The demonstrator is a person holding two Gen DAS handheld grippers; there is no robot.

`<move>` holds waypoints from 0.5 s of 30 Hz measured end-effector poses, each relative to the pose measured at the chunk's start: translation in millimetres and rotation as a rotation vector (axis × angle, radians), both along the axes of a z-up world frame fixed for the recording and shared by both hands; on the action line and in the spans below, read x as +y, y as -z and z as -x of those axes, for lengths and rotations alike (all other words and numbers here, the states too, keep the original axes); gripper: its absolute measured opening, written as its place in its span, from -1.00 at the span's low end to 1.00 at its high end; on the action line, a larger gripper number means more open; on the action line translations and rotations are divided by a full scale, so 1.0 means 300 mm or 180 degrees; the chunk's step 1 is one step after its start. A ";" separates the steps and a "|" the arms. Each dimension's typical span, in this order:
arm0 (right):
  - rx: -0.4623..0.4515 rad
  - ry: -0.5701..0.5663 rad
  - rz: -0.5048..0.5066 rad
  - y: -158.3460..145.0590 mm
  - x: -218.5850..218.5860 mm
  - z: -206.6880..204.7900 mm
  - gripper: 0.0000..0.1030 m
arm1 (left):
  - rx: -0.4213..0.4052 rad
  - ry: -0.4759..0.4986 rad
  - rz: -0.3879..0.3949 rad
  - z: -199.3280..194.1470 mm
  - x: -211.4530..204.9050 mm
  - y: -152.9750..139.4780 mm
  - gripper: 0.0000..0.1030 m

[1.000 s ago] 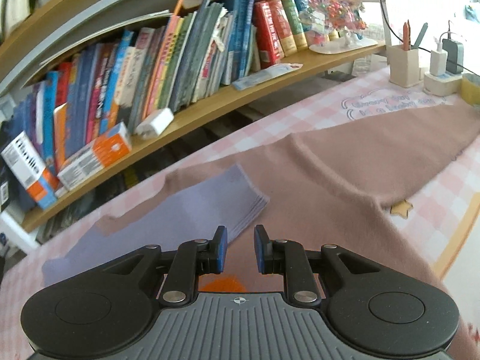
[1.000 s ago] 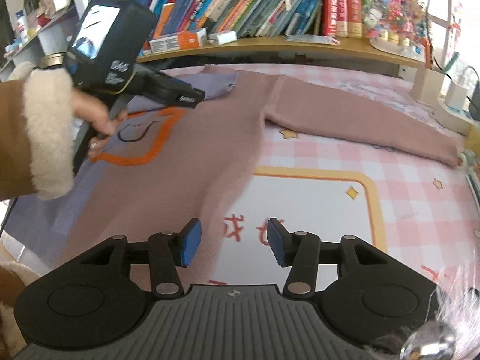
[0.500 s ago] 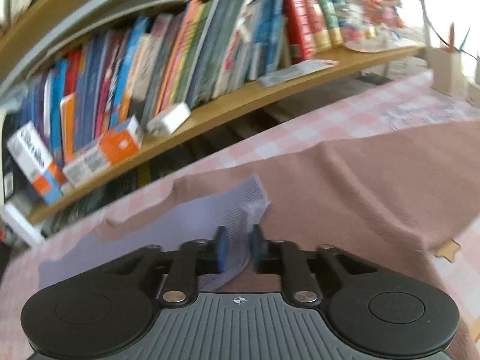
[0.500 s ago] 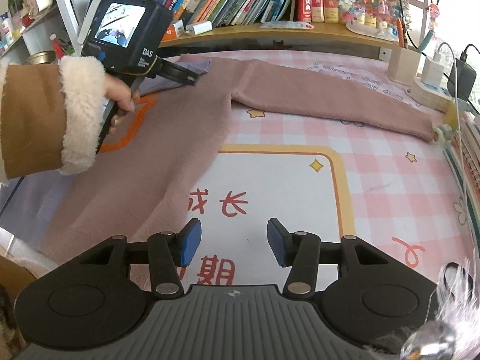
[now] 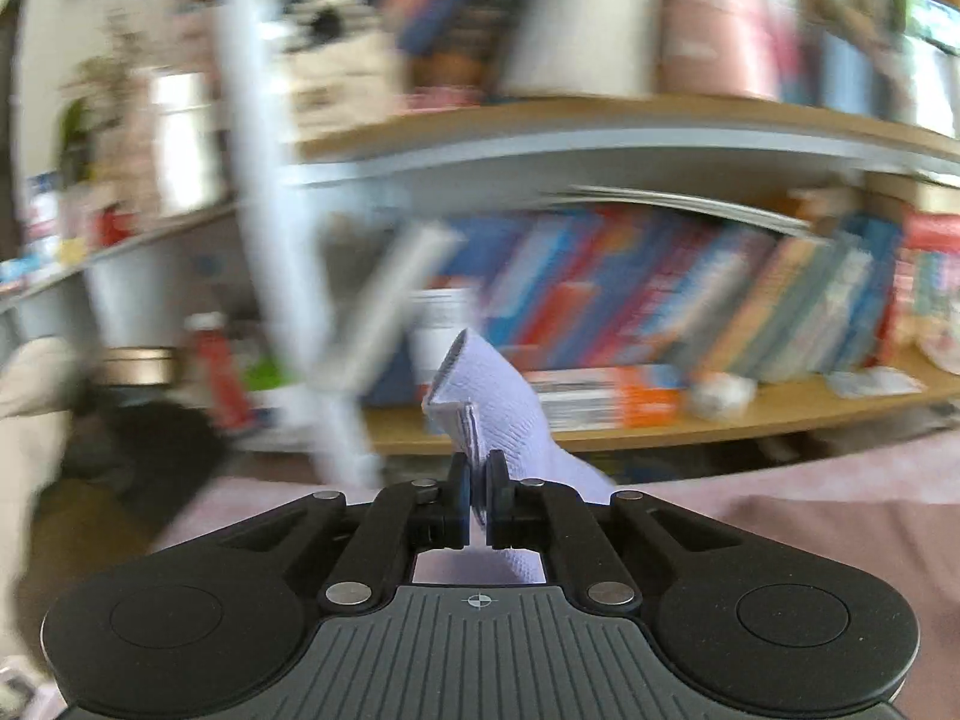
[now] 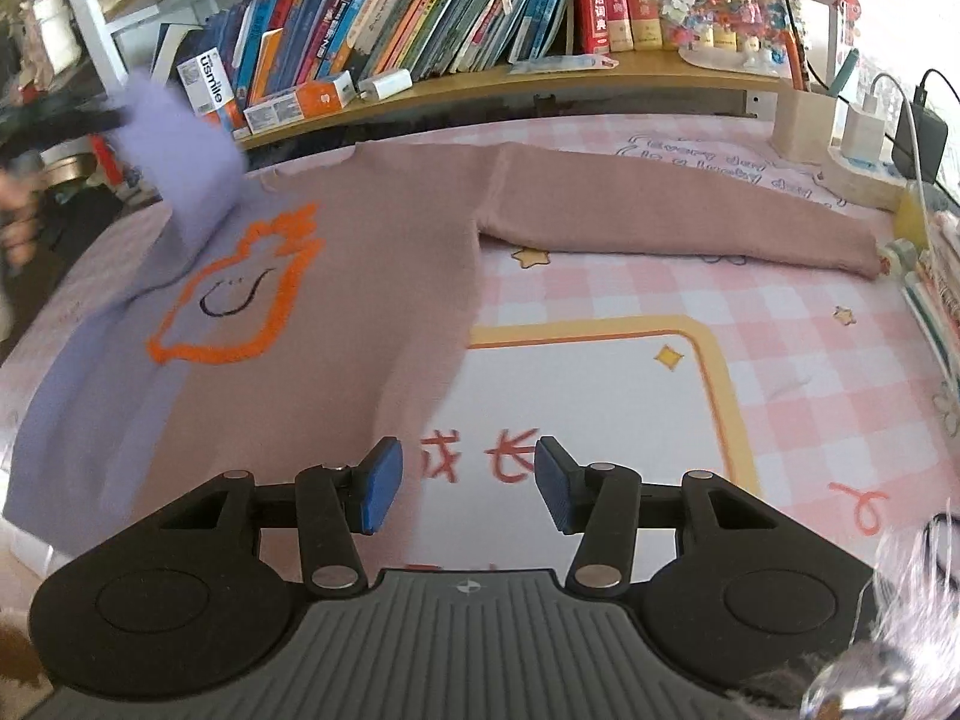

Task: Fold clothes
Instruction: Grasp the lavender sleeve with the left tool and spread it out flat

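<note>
A dusty-pink sweater [image 6: 372, 252] with an orange outlined figure lies flat on the pink checked tablecloth [image 6: 810, 360]. Its right sleeve [image 6: 690, 210] stretches towards the back right. Its left sleeve is lilac [image 6: 186, 162]. My left gripper [image 5: 477, 501] is shut on the lilac sleeve's cuff [image 5: 498, 414] and holds it lifted off the table; it shows blurred at the far left of the right wrist view [image 6: 72, 120]. My right gripper [image 6: 462, 483] is open and empty above the table near the sweater's hem.
A wooden shelf [image 6: 540, 81] full of books runs along the back of the table. A pen holder [image 6: 801, 123], chargers and cables stand at the back right. A stack of things lines the right edge [image 6: 936, 294].
My left gripper has shut on the lilac cuff and lifted it up and to the left, and its view has swung up to the shelves. My right gripper has stayed open.
</note>
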State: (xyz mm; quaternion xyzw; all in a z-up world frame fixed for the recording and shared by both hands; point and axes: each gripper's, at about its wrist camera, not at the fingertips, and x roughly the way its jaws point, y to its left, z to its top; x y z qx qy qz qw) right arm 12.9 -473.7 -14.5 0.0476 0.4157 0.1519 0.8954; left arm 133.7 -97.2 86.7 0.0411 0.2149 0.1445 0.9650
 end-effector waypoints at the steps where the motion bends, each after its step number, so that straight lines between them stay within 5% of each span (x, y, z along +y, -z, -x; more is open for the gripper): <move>1: 0.0018 0.0025 0.0005 0.000 0.017 0.000 -0.10 | 0.0008 -0.0098 -0.0015 0.020 0.063 -0.005 -0.92; 8: -0.0001 0.0042 0.0051 -0.015 0.163 0.023 -0.06 | 0.0137 -0.0597 -0.0072 0.138 0.418 0.012 -0.92; 15: -0.0003 0.0142 0.0132 -0.024 0.277 0.064 -0.05 | 0.0209 -0.0766 -0.0062 0.158 0.618 0.057 -0.92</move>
